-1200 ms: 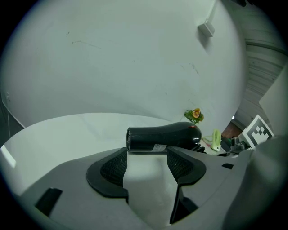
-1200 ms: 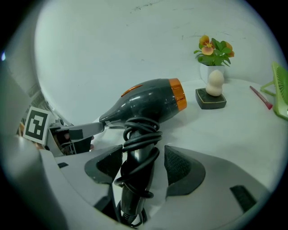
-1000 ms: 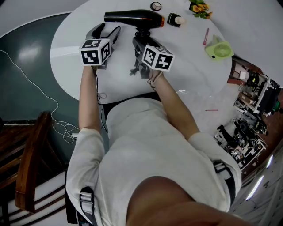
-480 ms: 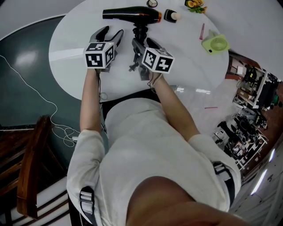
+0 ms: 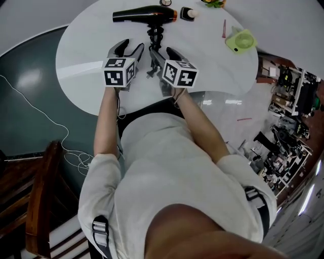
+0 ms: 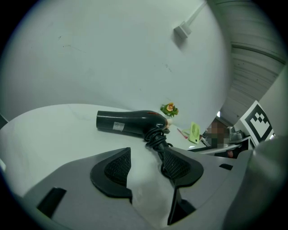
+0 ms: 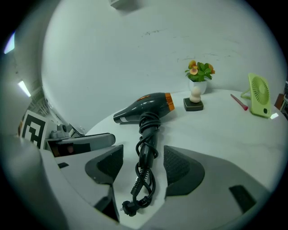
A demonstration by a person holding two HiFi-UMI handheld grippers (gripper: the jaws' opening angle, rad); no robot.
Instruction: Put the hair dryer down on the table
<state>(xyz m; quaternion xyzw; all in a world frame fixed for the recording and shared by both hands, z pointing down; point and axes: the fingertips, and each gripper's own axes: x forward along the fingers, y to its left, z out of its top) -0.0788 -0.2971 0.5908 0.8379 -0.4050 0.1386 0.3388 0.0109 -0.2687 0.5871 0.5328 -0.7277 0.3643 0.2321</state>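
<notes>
The black hair dryer (image 5: 144, 15) with an orange ring lies on its side on the round white table (image 5: 86, 76). Its handle, with the cord wrapped round it (image 7: 147, 148), points toward me. My left gripper (image 5: 131, 47) hovers just left of the handle; its jaws have just been closing and stand open with nothing between them (image 6: 146, 164). My right gripper (image 5: 161, 50) is open just short of the handle's end. In the right gripper view (image 7: 143, 164) the cord and plug lie on the table between the pads, untouched. The left gripper view shows the dryer (image 6: 130, 123) ahead.
A small green fan (image 5: 239, 40), a pink pen (image 5: 224, 29), a white bottle on a dark base (image 5: 186, 13) and a potted flower (image 7: 198, 72) stand at the table's far right. A wooden chair (image 5: 40, 202) is at my left, cluttered equipment (image 5: 288, 101) at my right.
Both grippers have drawn back from the dryer toward me, the left one shifting right, closer to the other. The dryer lies where it was.
</notes>
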